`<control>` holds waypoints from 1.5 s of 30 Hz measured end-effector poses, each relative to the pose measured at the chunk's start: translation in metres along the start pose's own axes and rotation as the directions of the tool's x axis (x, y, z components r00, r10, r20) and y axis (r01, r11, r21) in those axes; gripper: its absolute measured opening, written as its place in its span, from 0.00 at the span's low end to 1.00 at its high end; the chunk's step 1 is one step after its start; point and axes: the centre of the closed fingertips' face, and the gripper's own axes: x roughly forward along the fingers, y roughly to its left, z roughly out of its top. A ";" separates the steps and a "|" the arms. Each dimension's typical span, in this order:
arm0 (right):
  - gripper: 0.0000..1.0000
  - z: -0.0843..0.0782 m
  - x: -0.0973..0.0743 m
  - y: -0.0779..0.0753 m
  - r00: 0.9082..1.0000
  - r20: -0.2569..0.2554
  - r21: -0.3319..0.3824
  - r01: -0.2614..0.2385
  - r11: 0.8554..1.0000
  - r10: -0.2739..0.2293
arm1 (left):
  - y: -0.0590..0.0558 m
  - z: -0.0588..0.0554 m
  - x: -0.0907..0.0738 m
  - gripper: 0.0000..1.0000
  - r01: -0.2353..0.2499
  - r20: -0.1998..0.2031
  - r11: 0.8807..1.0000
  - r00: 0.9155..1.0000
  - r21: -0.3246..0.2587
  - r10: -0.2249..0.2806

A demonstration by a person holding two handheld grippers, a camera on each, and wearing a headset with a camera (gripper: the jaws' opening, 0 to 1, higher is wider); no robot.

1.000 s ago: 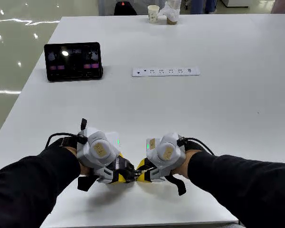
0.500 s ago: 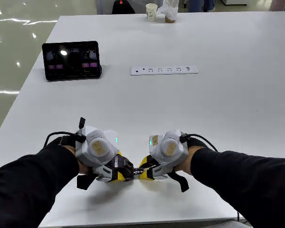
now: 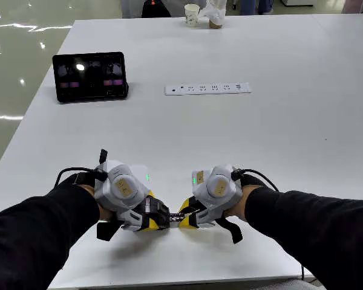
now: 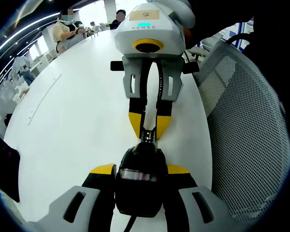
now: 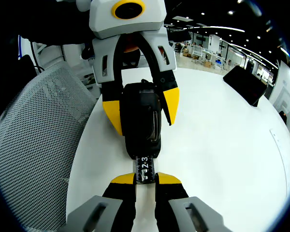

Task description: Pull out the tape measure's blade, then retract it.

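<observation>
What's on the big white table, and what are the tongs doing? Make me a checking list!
Surface: white table, no spills seen.
Job's things: black tape measure; its blade is pulled out a short way, with 2 and 3 showing.
Clutter: tablet, power strip, paper cup and plastic bag at the far edge.
Tongs: left tongs shut on the tape measure; right tongs shut on the blade.
Cables: a black cable loops by each wrist.
Surroundings: shiny floor, mesh chair.
</observation>
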 end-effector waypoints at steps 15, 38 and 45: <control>0.11 -0.008 -0.007 0.000 1.000 -0.005 0.014 -0.006 1.000 0.006 | 0.000 0.000 0.000 0.33 0.001 -0.001 1.000 1.000 0.000 -0.001; 0.11 -0.015 -0.010 -0.001 1.000 -0.003 0.023 0.004 1.000 -0.003 | 0.000 0.000 0.000 0.33 0.002 0.002 1.000 1.000 -0.002 -0.002; 0.11 -0.020 -0.014 -0.002 1.000 -0.001 0.028 0.006 1.000 -0.006 | -0.001 0.000 0.000 0.33 0.002 0.002 1.000 1.000 -0.003 -0.002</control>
